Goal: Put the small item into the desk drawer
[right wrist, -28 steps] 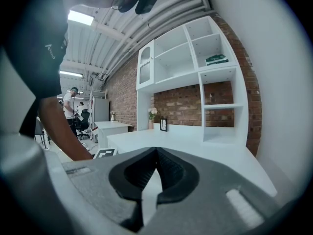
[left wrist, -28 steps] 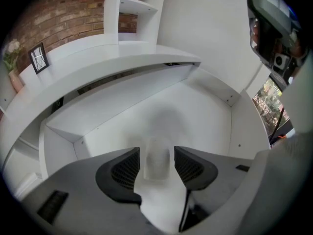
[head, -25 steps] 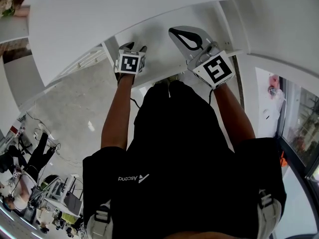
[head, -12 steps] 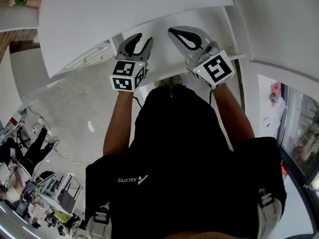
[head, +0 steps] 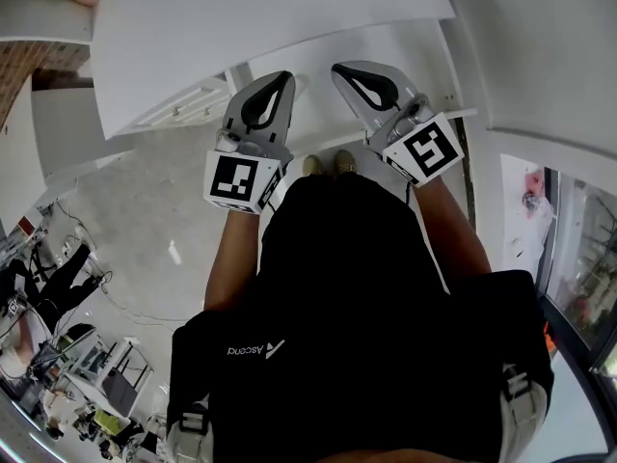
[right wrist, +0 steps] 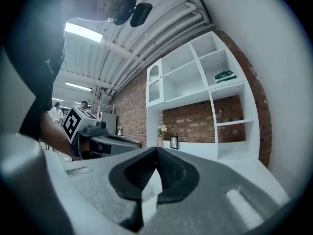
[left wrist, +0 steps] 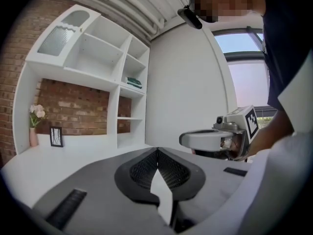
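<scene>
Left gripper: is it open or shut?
Shut. The left gripper has its jaws touching at the tip, with nothing between them.

Your left gripper and right gripper: matt grey plastic shells, black pads with a fine ribbed texture. Marker cubes: matt white, black print. Desk: smooth white, low sheen. Shelves: same smooth white paint. Wall behind them: rough red brick. Floor: pale, speckled, stone look, polished enough to catch a glare. Your shirt: black matt cloth.
</scene>
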Motion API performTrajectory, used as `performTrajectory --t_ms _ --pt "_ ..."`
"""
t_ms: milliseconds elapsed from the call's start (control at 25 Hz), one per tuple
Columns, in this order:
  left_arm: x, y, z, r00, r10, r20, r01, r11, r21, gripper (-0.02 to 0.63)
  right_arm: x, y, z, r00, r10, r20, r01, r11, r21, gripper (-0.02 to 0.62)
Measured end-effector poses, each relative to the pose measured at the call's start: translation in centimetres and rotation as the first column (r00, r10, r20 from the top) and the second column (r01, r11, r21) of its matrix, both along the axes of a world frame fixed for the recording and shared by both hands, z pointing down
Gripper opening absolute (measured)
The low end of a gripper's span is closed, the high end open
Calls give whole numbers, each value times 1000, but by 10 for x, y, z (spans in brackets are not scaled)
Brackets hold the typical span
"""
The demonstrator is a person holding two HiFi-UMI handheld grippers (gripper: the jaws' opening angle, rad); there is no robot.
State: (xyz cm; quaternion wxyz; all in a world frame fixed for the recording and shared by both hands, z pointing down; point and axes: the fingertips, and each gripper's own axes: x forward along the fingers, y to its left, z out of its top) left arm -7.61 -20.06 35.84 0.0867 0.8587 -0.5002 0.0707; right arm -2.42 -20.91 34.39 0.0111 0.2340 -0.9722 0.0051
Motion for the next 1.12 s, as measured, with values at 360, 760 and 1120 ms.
performTrajectory --t_ms 360,760,1120 --pt "-1 40 -49 999 7 -43 0 989 150 -2 -6 43 -28 999 -15 46 14 999 29 0" --pt "8 57 -60 997 47 -61 -35 983 179 -2 -4 62 -41 999 -6 42 3 999 53 0" --pt "13 54 -61 996 57 -63 -44 982 184 -2 2 61 -43 999 5 43 -8 998 68 0"
